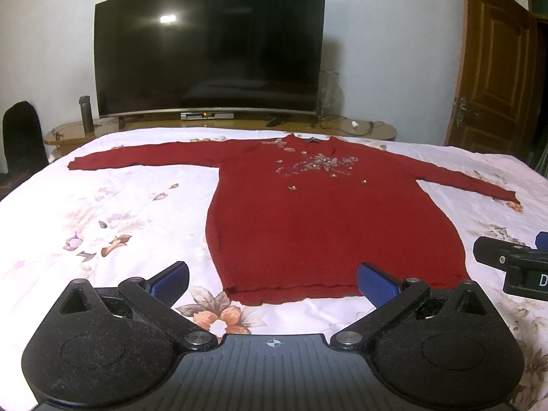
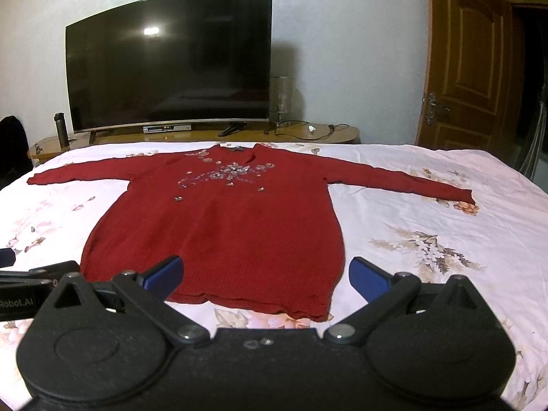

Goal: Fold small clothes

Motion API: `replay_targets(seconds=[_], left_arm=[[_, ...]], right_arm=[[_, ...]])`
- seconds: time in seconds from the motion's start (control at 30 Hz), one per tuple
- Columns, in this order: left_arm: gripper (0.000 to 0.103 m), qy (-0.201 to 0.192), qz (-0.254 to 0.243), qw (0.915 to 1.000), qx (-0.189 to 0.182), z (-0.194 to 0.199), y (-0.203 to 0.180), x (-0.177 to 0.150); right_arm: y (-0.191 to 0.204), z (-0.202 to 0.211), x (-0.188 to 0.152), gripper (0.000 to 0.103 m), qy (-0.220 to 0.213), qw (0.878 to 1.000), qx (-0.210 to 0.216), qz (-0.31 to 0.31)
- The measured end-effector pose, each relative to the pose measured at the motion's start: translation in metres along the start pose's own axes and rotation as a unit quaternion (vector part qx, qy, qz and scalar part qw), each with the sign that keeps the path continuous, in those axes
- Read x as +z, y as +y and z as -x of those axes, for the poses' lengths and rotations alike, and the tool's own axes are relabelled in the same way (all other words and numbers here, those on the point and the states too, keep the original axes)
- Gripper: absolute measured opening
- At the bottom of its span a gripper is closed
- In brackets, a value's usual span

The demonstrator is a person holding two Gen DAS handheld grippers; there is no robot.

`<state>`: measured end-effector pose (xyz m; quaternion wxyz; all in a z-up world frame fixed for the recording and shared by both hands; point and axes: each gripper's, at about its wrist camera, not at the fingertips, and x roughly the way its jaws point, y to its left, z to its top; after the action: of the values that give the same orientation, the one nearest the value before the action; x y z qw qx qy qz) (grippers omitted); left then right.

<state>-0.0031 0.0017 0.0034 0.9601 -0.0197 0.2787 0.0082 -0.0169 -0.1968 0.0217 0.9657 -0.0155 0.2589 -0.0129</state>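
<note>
A: Where is the garment found?

B: A red sweater (image 1: pixel 322 219) is laid flat, front up, on a bed sheet (image 1: pixel 102 212) printed with flowers. Both sleeves are spread outward. Its neckline is turned toward the far edge of the bed, its hem toward the cameras. A cluster of pale beads (image 1: pixel 315 166) is seen across the chest.

A: Left gripper (image 1: pixel 272 282)?

B: The blue pads are held wide apart and nothing is gripped. It is poised just short of the hem, at the sweater's left lower corner; contact with the cloth cannot be told.

A: Right gripper (image 2: pixel 265 275)?

B: Likewise spread wide and empty. It is placed at the hem, toward the right lower corner. The left pad (image 2: pixel 164 274) is seen over the knit, the right pad over bare sheet.

A: Background?

B: A dark television (image 1: pixel 209 48) is noted on a low wooden stand (image 1: pixel 373 130) beyond the bed, and a brown door (image 2: pixel 469 65) at right.
</note>
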Motion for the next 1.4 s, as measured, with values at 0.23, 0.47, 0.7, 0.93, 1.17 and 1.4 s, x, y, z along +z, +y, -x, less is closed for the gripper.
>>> replay_targets(seconds=[0.23, 0.47, 0.7, 0.93, 1.17, 1.4], left_arm=[[0.103, 0.0, 0.0, 1.0, -0.001, 0.0, 0.003, 0.0], [0.103, 0.001, 0.001, 1.0, 0.0, -0.001, 0.008, -0.001], [0.103, 0.003, 0.001, 1.0, -0.004, -0.003, 0.01, -0.001], [0.103, -0.011, 0.042, 0.9954, -0.086, -0.014, 0.019, 0.016], [0.103, 0.009, 0.066, 0.9911, -0.115, -0.068, 0.024, 0.041], [0.103, 0.035, 0.095, 0.9925, -0.068, -0.146, 0.007, 0.058]], right_arm=[[0.001, 0.0, 0.001, 0.103, 0.001, 1.0, -0.001, -0.001], [0.002, 0.0, 0.0, 0.103, 0.002, 1.0, 0.0, 0.0], [0.004, -0.002, 0.0, 0.103, 0.004, 1.0, -0.001, 0.0], [-0.015, -0.008, 0.003, 0.103, 0.014, 1.0, -0.005, -0.014], [-0.126, -0.052, 0.031, 0.071, 0.001, 0.991, -0.034, -0.131], [-0.271, -0.152, 0.059, 0.043, -0.031, 0.958, -0.058, -0.278]])
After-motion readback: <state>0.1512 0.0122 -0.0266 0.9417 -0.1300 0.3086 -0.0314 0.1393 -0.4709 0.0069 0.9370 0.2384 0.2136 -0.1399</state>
